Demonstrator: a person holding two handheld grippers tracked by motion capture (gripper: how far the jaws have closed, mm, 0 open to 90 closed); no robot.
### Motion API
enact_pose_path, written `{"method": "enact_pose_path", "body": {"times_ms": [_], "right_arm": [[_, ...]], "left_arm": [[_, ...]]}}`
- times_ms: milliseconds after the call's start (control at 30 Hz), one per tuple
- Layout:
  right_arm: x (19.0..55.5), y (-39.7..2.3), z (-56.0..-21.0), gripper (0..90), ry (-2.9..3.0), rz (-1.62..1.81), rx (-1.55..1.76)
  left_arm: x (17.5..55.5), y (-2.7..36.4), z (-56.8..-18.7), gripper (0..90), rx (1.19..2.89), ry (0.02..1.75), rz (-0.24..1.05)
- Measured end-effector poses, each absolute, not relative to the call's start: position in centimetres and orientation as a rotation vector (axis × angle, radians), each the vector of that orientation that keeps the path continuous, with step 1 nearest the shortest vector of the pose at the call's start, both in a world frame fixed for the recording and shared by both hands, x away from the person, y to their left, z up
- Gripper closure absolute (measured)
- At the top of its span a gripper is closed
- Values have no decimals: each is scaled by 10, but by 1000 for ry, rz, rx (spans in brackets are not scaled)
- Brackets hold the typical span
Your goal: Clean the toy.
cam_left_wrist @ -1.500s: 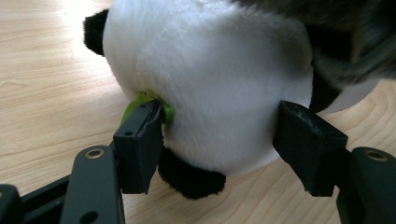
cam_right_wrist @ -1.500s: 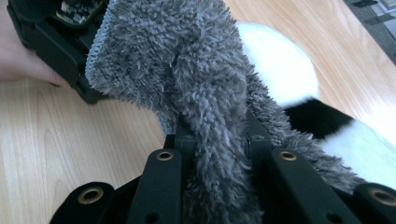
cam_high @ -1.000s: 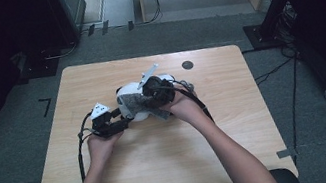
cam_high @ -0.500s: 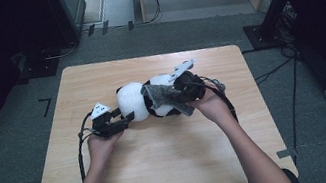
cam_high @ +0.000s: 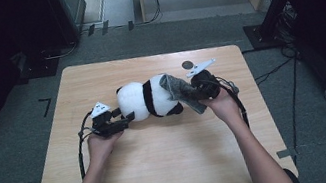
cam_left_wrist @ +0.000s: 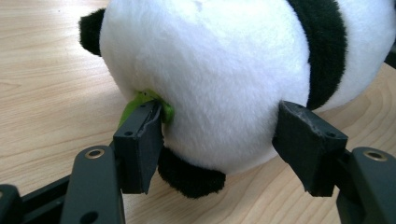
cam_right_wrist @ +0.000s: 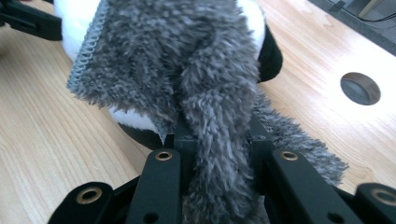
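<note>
A black-and-white plush panda lies on its side on the wooden table, head toward the left. My left gripper is shut on its head; both pads press into the white fur, with a small green tag beside the left pad. My right gripper is shut on a fuzzy grey knitted cloth that drapes over the panda's lower body. In the right gripper view the grey cloth bunches between the jaws of my right gripper.
A round dark hole is set in the tabletop behind the right gripper, also seen as a hole in the right gripper view. Cables trail from both grippers. Dark equipment and cords stand on the floor around the table.
My right gripper has moved to the right with the grey cloth, drawing it off the panda's head and upper body. The left gripper has stayed in place on the head.
</note>
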State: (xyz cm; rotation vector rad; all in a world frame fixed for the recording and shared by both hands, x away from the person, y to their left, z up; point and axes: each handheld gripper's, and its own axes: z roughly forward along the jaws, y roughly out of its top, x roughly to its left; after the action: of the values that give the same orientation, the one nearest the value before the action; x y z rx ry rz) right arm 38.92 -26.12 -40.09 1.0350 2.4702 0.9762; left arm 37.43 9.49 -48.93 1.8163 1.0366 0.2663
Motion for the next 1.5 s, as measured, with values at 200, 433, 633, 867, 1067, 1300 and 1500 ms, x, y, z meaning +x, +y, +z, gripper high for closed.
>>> {"method": "enact_pose_path", "body": {"times_ms": [200,433,633,867,1067,1300,1500], "right_arm": [[392,-260,-407,739,2473,979,1045],[393,-260,-408,740,2483,964,1035],[394,-257,-409,742,2502,944,1024],[394,-252,-412,745,2514,928,1013],[385,-250,-405,752,2523,955,995],[354,-226,-393,752,2591,1011,852],[344,-185,-409,752,2729,976,718]], "left_arm": [[381,97,-475,319,1864,994,264],[397,101,-471,254,1825,1000,212],[409,99,-469,199,1847,982,198],[415,96,-475,316,1867,981,170],[413,96,-472,490,1902,983,186],[410,96,-468,548,1915,988,186],[408,97,-469,547,1904,993,178]]}}
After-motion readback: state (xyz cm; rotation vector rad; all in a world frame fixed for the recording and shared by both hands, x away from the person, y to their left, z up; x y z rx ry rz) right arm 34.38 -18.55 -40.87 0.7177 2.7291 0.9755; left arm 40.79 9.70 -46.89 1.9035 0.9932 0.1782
